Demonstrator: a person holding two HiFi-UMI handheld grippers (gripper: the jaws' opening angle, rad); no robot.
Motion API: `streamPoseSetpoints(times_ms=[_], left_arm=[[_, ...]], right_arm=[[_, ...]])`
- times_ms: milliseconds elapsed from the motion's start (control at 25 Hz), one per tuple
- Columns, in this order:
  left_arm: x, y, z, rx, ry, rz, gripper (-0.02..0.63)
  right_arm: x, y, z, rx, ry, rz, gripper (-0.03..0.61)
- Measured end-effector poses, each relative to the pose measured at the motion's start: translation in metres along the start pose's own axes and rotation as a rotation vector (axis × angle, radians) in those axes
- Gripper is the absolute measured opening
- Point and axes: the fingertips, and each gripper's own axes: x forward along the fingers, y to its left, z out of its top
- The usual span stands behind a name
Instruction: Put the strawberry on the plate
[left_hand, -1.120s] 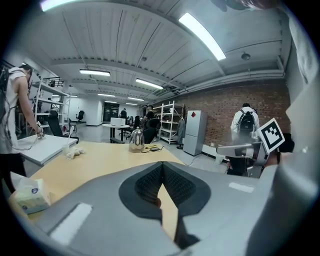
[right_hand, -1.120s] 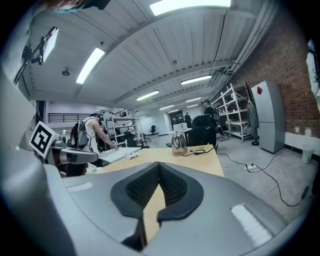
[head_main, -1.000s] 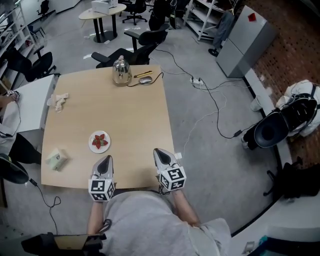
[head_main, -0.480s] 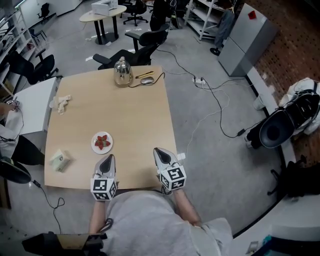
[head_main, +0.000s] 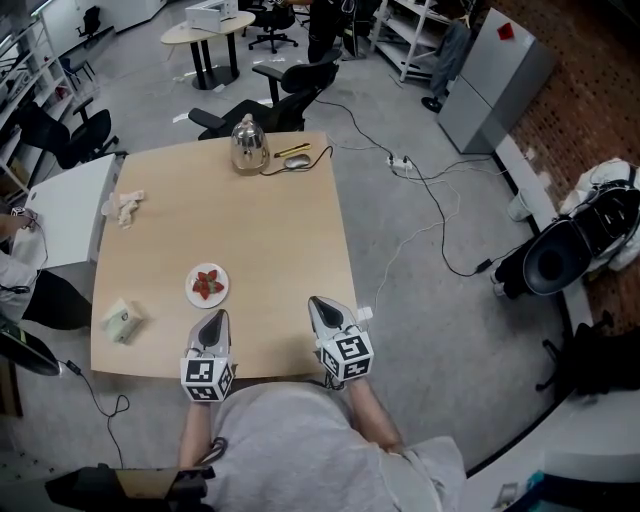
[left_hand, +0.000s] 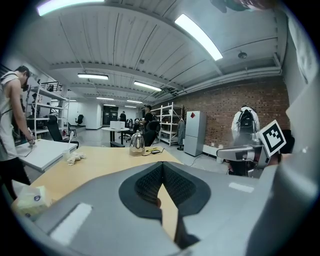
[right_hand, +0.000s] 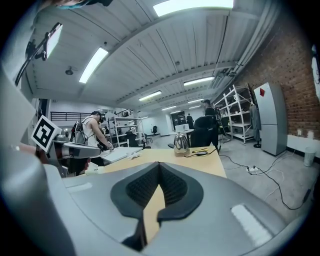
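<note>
Head view: one plate (head_main: 194, 295), two tools (head_main: 212, 320) (head_main: 319, 304)

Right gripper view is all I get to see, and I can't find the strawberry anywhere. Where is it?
Observer: In the head view, the strawberry lies on the white plate, on the table just ahead of the left gripper.
Operator: Is the left gripper holding something?
Observer: No. The left gripper view shows its jaws closed together with nothing between them.
Operator: Where is my gripper, then?
Observer: From above, the right gripper is over the table's near edge, close to the near right corner. The white plate is off to its left.
</note>
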Motion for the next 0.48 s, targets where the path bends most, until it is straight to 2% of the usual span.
streamPoseSetpoints(times_ms=[480], left_arm=[[-0.011, 0.005, -0.002, -0.006, 0.002, 0.004, 0.020]], right_arm=[[-0.001, 0.011, 0.000, -0.001, -0.004, -0.001, 0.006]])
